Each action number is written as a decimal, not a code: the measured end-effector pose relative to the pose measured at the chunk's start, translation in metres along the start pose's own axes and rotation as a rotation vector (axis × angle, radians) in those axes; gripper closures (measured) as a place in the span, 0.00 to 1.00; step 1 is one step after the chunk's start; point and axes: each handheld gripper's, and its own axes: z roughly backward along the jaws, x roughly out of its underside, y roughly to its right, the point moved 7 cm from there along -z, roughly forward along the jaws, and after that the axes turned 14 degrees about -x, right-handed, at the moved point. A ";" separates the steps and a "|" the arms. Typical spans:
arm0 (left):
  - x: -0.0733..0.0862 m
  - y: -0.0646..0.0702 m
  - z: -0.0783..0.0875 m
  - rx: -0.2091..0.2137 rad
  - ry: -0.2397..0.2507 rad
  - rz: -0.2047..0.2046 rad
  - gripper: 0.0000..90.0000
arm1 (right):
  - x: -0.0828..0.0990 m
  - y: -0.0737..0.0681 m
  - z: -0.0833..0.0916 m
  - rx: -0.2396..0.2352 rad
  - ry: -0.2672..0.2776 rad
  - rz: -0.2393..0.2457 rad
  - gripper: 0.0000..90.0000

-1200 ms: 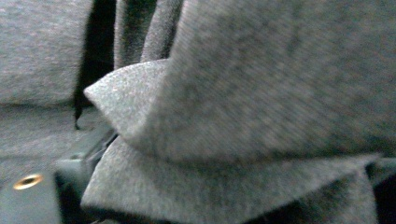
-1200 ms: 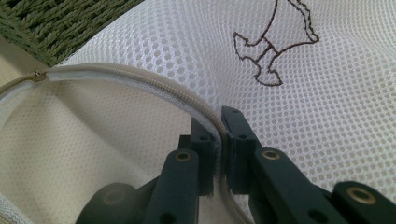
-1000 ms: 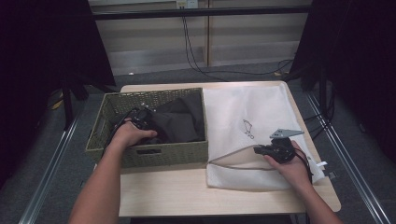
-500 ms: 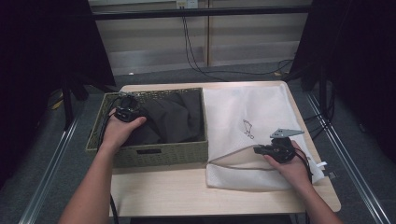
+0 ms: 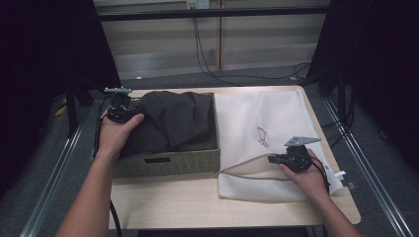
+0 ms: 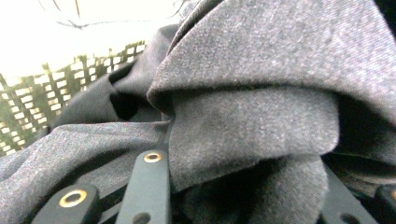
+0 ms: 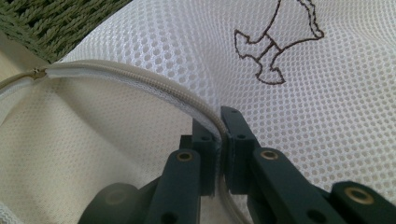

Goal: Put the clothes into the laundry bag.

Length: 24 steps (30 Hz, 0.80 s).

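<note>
A dark grey garment [image 5: 173, 121] lies heaped in a woven green basket [image 5: 168, 163] on the left of the table. My left gripper [image 5: 131, 109] is raised over the basket's far left corner. Its jaws have just been closing, and they are shut on a bunched fold of the garment [image 6: 252, 93], with my left gripper [image 6: 238, 179] half buried in cloth. A white mesh laundry bag [image 5: 257, 113] lies flat to the right. My right gripper [image 5: 275, 159] is shut on its zipper edge [image 7: 140, 79], with my right gripper [image 7: 223, 122] holding the bag's mouth slightly raised.
The basket's mesh wall [image 6: 28, 102] stands behind the cloth. A small dark figure [image 7: 275, 42] is stitched on the bag. Bare tabletop [image 5: 197, 202] runs along the near edge. Metal rails flank the table, and cables [image 5: 207, 54] trail on the floor behind it.
My left hand has lifted and gone from the basket's front toward its far left corner, pulling the dark garment up into a heap. The right hand and the bag have stayed put.
</note>
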 end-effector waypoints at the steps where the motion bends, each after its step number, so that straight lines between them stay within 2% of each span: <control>1: 0.000 0.000 0.000 0.000 0.000 0.000 0.72 | 0.000 0.000 0.000 0.000 0.000 0.000 0.95; 3: -0.011 0.004 0.011 -0.016 0.017 -0.024 0.72 | 0.000 0.000 0.000 -0.003 0.005 -0.006 0.95; 6: -0.019 0.009 0.021 -0.021 0.033 -0.030 0.72 | -0.001 0.001 0.000 -0.008 0.012 -0.011 0.96; 13: -0.024 0.024 0.040 -0.017 0.057 -0.057 0.72 | 0.000 0.001 -0.001 -0.006 0.013 -0.005 0.97; 14: -0.026 0.033 0.049 -0.014 0.065 -0.076 0.72 | 0.000 0.001 -0.001 -0.007 0.015 -0.007 0.97; 16: -0.029 0.044 0.062 0.006 0.079 -0.089 0.72 | -0.001 0.001 -0.001 -0.007 0.015 -0.006 0.97; 18: -0.032 0.057 0.076 0.047 0.096 -0.092 0.72 | -0.001 0.001 -0.002 -0.009 0.013 -0.005 0.97; 20: -0.033 0.074 0.093 0.153 0.117 -0.064 0.72 | 0.000 0.001 -0.002 -0.010 0.010 -0.008 0.97; 21: -0.033 0.074 0.093 0.153 0.117 -0.064 0.72 | -0.001 0.001 -0.002 -0.009 0.011 -0.006 0.97; 22: -0.029 0.093 0.109 0.248 0.137 -0.054 0.72 | -0.001 0.000 -0.003 -0.009 0.012 -0.003 0.97; 23: -0.029 0.093 0.109 0.248 0.137 -0.054 0.72 | -0.001 0.000 -0.003 -0.009 0.012 -0.003 0.97; 24: -0.020 0.116 0.125 0.356 0.138 -0.054 0.72 | -0.001 0.000 -0.003 -0.008 0.012 -0.001 0.97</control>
